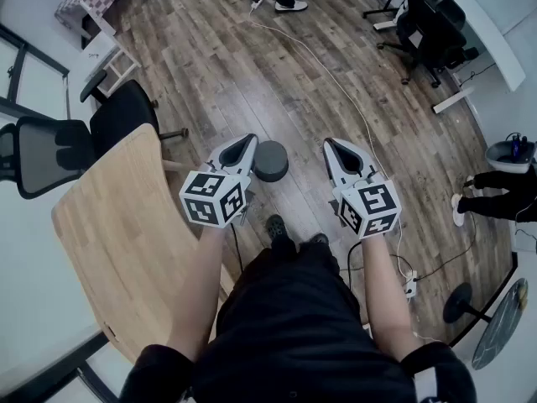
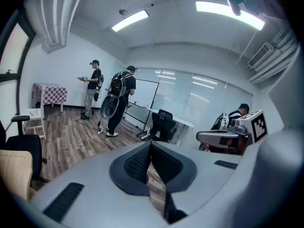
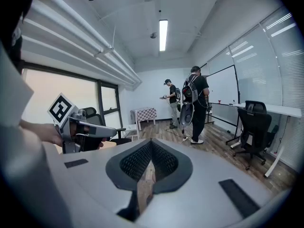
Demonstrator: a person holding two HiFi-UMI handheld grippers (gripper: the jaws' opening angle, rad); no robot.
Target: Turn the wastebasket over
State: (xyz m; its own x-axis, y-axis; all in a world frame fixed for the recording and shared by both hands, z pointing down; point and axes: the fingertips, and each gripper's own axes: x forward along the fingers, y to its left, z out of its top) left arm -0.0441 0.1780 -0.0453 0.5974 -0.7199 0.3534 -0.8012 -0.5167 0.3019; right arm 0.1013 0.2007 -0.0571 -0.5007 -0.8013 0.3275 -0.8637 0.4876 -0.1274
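Note:
The wastebasket (image 1: 270,159) is a small round dark grey bin standing on the wooden floor, and the face turned up at me looks flat and closed. Both grippers hang in the air above the floor, clear of it. My left gripper (image 1: 249,139) is shut and empty, its tip just left of the bin. Shut and empty too, my right gripper (image 1: 329,144) is a little to the bin's right. The left gripper view shows its pads (image 2: 137,161) meeting, with the right gripper (image 2: 228,137) beside them. The right gripper view shows closed pads (image 3: 164,160) and the left gripper (image 3: 80,129). The bin is in neither gripper view.
A light wooden table (image 1: 117,225) lies at my left with black office chairs (image 1: 50,149) beyond it. A white cable (image 1: 336,82) runs across the floor to a power strip (image 1: 411,285). Two people (image 2: 114,99) stand at the far end, and another person's legs (image 1: 495,196) show at the right.

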